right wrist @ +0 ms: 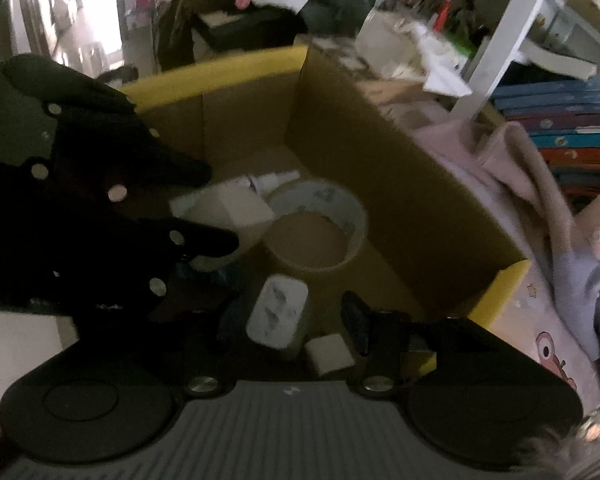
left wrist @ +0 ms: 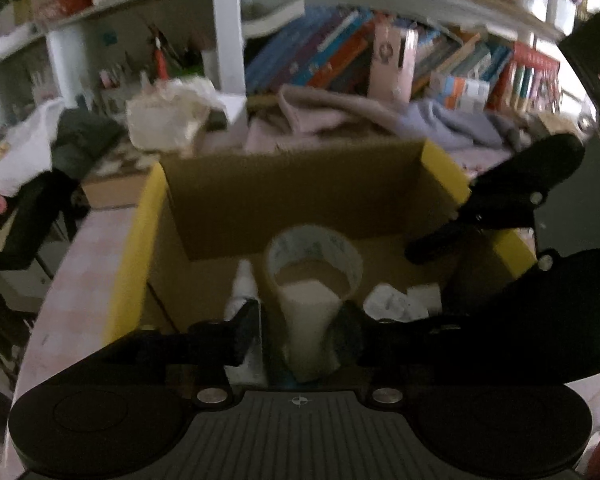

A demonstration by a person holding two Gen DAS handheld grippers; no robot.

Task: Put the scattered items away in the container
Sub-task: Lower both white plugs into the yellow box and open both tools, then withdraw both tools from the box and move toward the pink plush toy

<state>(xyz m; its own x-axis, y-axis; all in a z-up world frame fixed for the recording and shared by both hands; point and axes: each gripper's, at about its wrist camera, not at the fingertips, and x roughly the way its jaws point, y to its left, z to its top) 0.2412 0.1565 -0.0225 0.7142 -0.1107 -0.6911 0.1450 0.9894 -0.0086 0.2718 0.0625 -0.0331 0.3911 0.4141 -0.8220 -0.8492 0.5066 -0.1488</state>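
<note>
I have both grippers over the cardboard box (left wrist: 292,184), the left gripper (left wrist: 296,332) part open astride a white block (left wrist: 308,320), the right gripper (right wrist: 288,320) part open around the white adapter (right wrist: 278,310); I judge this the drop-off, so next I lift clear.

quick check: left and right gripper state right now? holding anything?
Left gripper: open, a white box sits between its fingers inside the cardboard box; pads not pressing on it.
Right gripper: open, white plug adapter between its fingers, not gripped.
</note>
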